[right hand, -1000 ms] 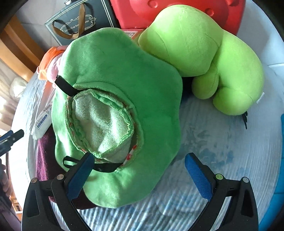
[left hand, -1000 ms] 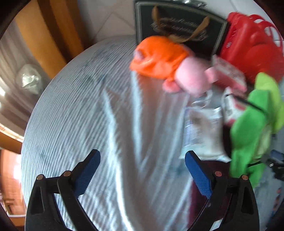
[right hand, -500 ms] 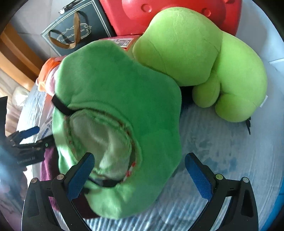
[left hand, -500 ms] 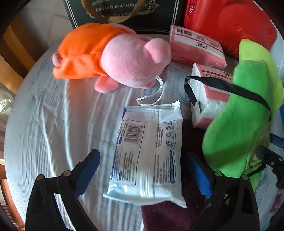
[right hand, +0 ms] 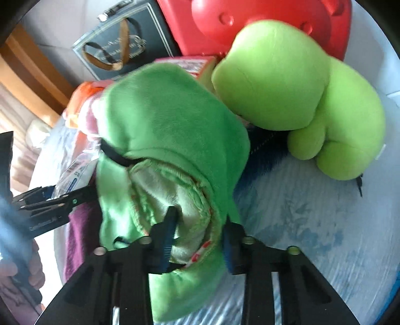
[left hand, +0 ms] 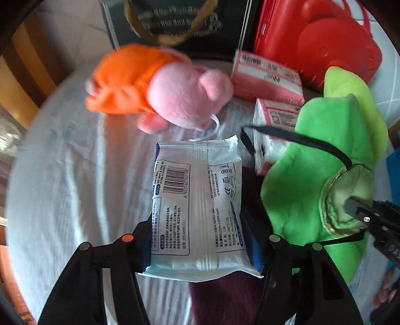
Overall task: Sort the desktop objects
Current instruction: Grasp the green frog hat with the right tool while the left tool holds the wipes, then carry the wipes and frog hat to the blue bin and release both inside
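My left tool (left hand: 200,240) clamps the white wipes pack (left hand: 197,202); my right tool (right hand: 197,240) pinches the green plush hat (right hand: 170,150) by its opening rim.

Blue pads of the left gripper (left hand: 200,246) mostly hidden behind the white wipes pack (left hand: 197,200). Maroon cloth (left hand: 225,300) largely covered by that pack, cut off at the bottom edge beneath the tool. Ahead, lettering on the dark gift bag (left hand: 180,22) blurred beyond reading, top cropped. Red plastic case (left hand: 312,37) cropped at upper right. Second pink tissue pack (left hand: 272,125) half buried under the green plush hat (right hand: 170,140). Right gripper (right hand: 197,240) with one fingertip sunk inside the hat's opening. Lime plush toy (right hand: 300,95) masking the case behind.
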Demonstrator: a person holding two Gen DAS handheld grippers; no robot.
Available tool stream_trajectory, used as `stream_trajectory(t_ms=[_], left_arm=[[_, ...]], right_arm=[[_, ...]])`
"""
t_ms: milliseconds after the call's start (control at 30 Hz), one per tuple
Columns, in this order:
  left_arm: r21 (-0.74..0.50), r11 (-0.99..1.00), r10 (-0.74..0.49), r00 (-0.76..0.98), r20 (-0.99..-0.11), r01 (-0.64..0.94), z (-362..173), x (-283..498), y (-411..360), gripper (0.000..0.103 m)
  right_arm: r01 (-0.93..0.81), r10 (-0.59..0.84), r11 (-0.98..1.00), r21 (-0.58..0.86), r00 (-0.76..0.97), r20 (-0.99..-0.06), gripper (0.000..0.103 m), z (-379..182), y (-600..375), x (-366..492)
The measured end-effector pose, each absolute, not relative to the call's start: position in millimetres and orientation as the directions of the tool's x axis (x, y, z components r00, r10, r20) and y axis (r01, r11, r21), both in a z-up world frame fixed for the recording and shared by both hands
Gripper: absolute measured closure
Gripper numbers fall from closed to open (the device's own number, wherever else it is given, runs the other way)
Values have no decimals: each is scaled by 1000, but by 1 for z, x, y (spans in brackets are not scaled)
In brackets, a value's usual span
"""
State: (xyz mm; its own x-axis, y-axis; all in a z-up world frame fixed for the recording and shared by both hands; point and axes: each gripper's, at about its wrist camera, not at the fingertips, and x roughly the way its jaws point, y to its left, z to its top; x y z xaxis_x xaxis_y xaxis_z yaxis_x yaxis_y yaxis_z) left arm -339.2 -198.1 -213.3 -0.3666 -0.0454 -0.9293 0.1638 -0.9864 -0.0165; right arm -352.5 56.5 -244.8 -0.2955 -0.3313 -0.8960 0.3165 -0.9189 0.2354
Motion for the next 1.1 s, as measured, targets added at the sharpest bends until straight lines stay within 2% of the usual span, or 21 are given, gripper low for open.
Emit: stream_trajectory(t_ms=[200, 400, 667, 1100], left_arm=[[-13, -983, -74, -456, -887, 185, -172, -279, -174, 45], [-59, -984, -32, -504, -863, 165, -144, -226, -130, 45], [-51, -997, 9, -588, -809, 55, -94, -168, -73, 45], [3, -995, 71, -724, -686, -100, -18, -125, 24, 45]], right_arm=[[334, -337, -918, 216, -365, -868, 84, -204, 83, -314], [332, -318, -927, 175, -447, -836, 86, -162, 109, -262], [299, -275, -947, 118, -566, -777, 86, -117, 143, -187], [158, -149, -987, 38, -791, -593, 86, -25, 230, -105]])
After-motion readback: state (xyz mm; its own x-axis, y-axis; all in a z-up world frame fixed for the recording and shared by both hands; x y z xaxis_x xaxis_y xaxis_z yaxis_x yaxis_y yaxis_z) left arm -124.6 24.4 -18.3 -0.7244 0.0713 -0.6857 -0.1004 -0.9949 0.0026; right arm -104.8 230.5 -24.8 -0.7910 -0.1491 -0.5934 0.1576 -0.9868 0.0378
